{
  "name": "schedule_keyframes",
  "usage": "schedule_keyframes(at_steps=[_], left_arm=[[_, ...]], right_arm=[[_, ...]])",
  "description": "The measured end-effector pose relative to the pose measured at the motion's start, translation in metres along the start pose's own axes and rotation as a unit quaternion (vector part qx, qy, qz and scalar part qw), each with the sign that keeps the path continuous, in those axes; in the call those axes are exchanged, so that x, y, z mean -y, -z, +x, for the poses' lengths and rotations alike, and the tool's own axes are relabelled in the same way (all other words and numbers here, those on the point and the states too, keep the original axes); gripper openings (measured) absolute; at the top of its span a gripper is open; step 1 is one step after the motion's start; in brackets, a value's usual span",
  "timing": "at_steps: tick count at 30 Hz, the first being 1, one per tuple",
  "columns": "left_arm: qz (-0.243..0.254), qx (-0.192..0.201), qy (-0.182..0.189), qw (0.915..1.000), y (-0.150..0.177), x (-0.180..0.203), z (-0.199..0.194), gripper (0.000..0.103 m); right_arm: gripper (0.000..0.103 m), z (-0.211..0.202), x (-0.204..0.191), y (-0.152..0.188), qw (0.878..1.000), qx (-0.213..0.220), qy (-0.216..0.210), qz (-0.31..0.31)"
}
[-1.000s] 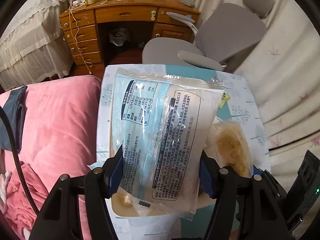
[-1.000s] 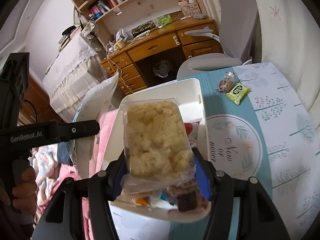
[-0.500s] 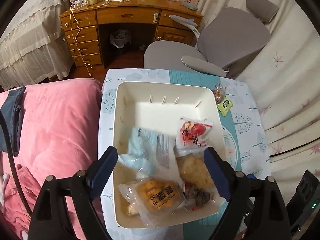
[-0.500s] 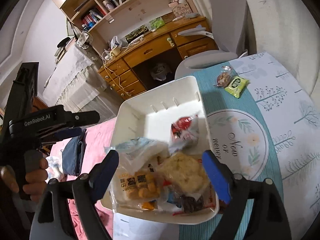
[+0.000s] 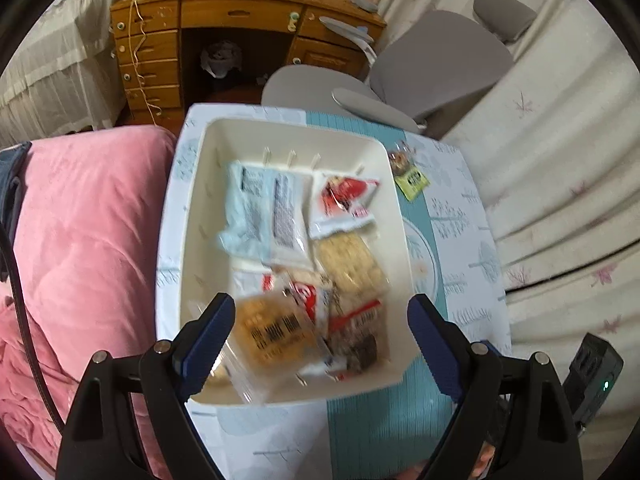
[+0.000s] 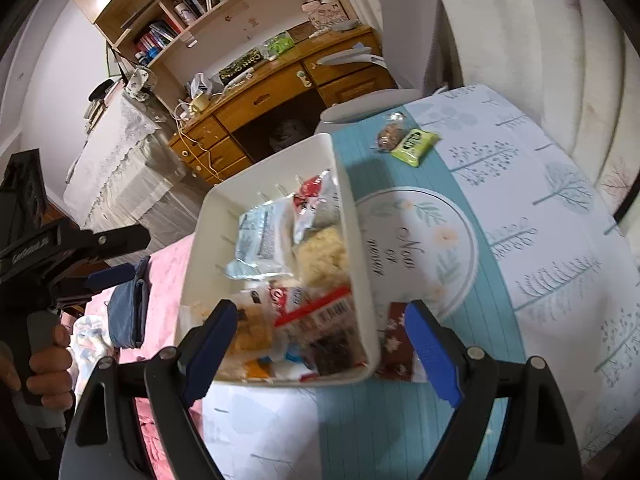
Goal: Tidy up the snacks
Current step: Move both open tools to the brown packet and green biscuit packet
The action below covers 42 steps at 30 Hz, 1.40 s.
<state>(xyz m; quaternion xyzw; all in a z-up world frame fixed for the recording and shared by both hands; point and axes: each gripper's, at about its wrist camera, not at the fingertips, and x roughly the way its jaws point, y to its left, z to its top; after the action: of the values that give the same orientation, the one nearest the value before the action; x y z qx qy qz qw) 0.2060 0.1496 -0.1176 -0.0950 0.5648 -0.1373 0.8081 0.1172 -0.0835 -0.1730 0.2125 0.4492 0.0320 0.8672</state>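
Left black two-finger gripper with blue pads (image 5: pixel 320 340): jaws spread wide, nothing between them. Right black two-finger gripper with blue pads (image 6: pixel 318 346): jaws likewise wide apart, empty. Bare left hand (image 6: pixel 44 368) wrapped around left gripper's grey handle, seen from right wrist view.

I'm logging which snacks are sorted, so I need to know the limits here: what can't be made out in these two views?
- Print on the pale blue packet: left wrist view, motion blur.
- Packets low in the white bin: both views, covered by others.
- Dark red packet: right wrist view, partly behind the bin wall.
- Green snack: label too small.
- Left gripper and right gripper: open, empty.
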Motion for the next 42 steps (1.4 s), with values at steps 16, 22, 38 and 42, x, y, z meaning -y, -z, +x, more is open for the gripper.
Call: schedule_keyframes(at_steps=[16,22,38,42], left_arm=[[-0.003,-0.055,-0.015,0.9983,0.075,0.05,0.021,0.087],[-0.069,-0.046,-0.039,0.9958,0.09,0.063,0.024,0.087],[-0.231,-0.027,-0.097,0.9679,0.122,0.14,0.059,0.087],[-0.257,-0.016,-0.109,0.9601,0.129,0.152,0.072,0.087]], right_arm=[[0.086,-0.007,0.054,0.014,0.999,-0.028,0.002,0.019],[0.086,-0.017,0.084,0.006,0.999,-0.046,-0.004,0.013],[0.086,-0.048,0.164,-0.057,0.992,-0.087,-0.025,-0.084],[0.086,-0.049,0.175,-0.073,0.99,-0.087,-0.03,-0.109]])
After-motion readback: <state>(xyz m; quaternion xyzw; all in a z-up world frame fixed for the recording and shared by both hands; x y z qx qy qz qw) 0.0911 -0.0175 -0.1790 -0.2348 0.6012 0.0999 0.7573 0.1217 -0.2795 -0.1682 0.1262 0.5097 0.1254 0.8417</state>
